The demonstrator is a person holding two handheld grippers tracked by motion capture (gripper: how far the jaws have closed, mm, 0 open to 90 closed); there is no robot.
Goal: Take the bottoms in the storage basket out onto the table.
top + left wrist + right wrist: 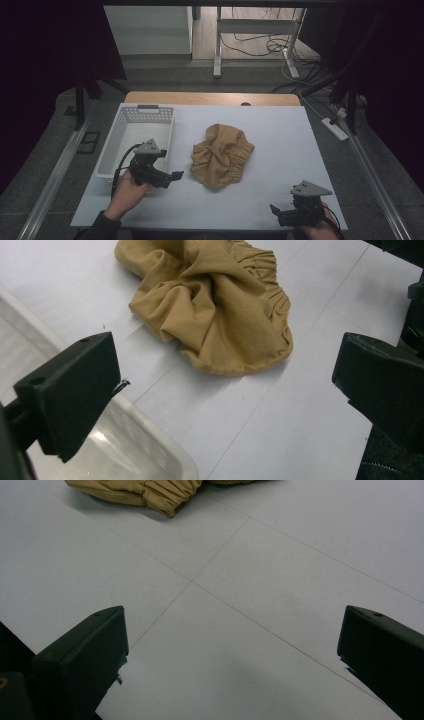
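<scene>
Mustard cloth garment (221, 156) lies crumpled mid-bench, gathered elastic edge toward right. White perforated basket (111, 153) stands at bench's left, near garment, not touching. Left tongs (172, 176) beside basket's near right corner, pointing at garment, jaws wide, holding nothing. Right tongs (274, 211) low over near right bench (280, 130) edge, well apart from garment, jaws wide, holding nothing. No readable writing or labels.
</scene>
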